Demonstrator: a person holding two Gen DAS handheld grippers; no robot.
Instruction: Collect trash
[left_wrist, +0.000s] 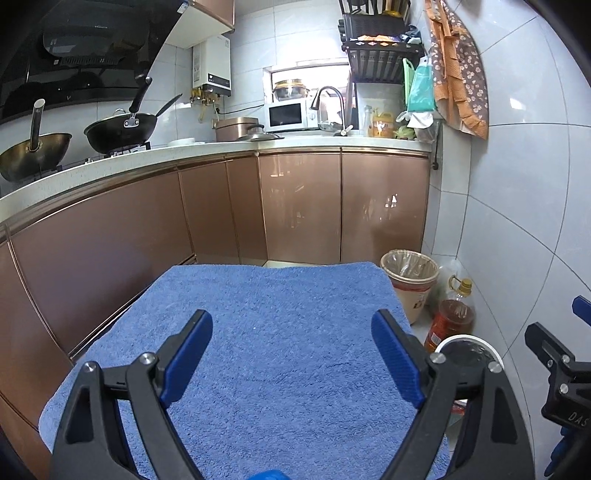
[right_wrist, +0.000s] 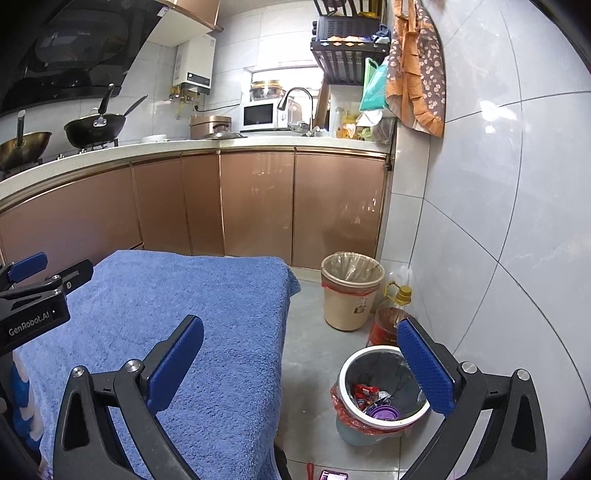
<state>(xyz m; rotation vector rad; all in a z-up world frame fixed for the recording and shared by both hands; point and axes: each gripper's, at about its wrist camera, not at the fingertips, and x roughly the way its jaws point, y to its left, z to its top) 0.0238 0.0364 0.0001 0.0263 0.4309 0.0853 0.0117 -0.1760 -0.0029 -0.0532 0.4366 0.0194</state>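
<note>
Plainly, both tools hang empty: the left gripper and the right gripper stand with jaws spread wide, nothing between them, above the blue towel that covers the table, bare of litter. The trash, wrappers and a purple lid, lies in the lined bin on the floor beside the table, probably because collecting is done.
</note>
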